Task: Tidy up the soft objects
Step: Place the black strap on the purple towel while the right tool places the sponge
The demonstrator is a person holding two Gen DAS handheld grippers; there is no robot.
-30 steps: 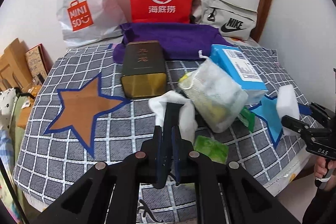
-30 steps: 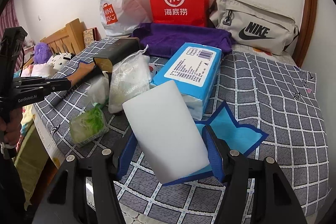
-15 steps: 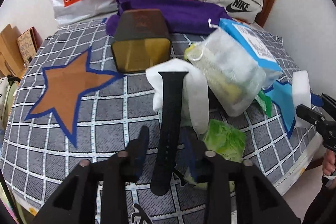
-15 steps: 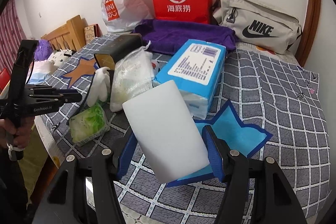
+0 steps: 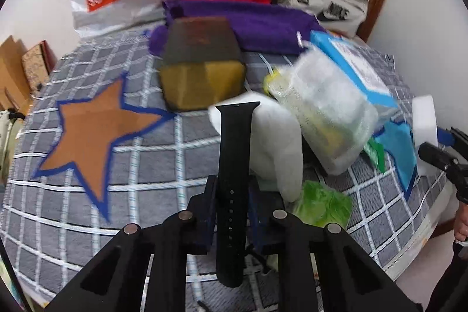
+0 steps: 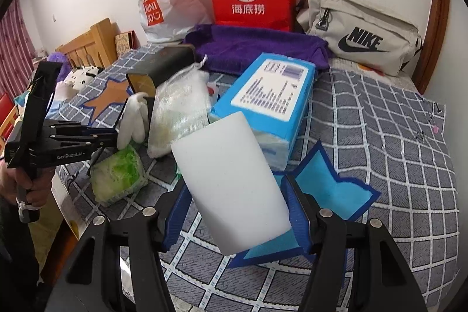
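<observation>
Gripping: you are closing the left gripper (image 5: 232, 195) on a black perforated rubber watch strap (image 5: 235, 165), which is standing between its jaws; the pads look to be meeting the strap's edges near the holes.
Holding: you are keeping the right gripper (image 6: 237, 209) clamped on a white rectangular foam sponge (image 6: 231, 186), tilted above the blue felt star (image 6: 330, 189).
Strap's place: it is lying lengthwise along the left tool, its far end over the white cloth glove (image 5: 278, 142), beside the mesh drawstring pouch (image 5: 324, 113).
Doing it well: you are squeezing a thin, floppy band, so you should be centring it on the pads and finishing the squeeze before lifting, or it may twist out.
Watching for: you are working close to the glove and the green-and-white packet (image 5: 324, 206); keep the fingers from dragging either along.
Likely destination: you are probably heading for the orange felt star (image 5: 93, 133) on the grey checked cover (image 5: 146, 195).
</observation>
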